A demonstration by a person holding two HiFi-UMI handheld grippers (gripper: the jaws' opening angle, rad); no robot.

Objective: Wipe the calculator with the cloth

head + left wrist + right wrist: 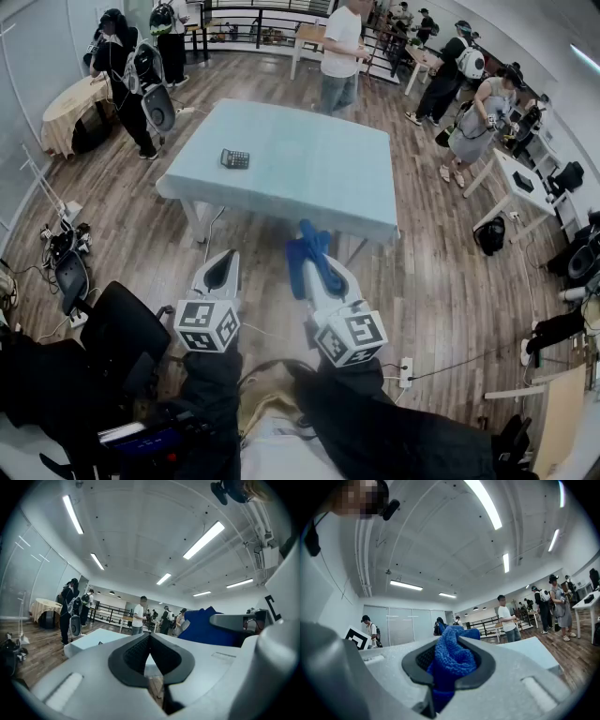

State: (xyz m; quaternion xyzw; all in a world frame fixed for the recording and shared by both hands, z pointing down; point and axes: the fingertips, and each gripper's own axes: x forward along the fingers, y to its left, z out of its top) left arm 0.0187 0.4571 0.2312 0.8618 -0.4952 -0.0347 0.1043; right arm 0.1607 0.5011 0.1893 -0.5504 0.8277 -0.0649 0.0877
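Dark sleeves [211, 375] fill the bottom of the head view, so the person stands well back from the pale blue surface [309, 169], which spreads across the middle of the frame with wooden floor all round it. Left gripper [222, 262] sits at lower centre-left, and in its own view [150, 641] the black pads meet at the tips with nothing between them: closed and empty. Right gripper [314, 261] hangs just beside it, and look at its own view [452, 660]: the jaws are clamped on the blue cloth [452, 656], a fat fold bulging up and over the pads, the same cloth [307, 246] poking out ahead of the jaws in the head view. And the target? The calculator [234, 158] lies flat toward the upper left of the surface, near its left edge, well apart from both grippers. By my read this is the approach step, cloth in hand, no wiping begun. The next move calls for carrying the right gripper forward and up-left, then lowering the cloth flat onto the calculator; the left gripper could press or steady it so it doesn't skate.
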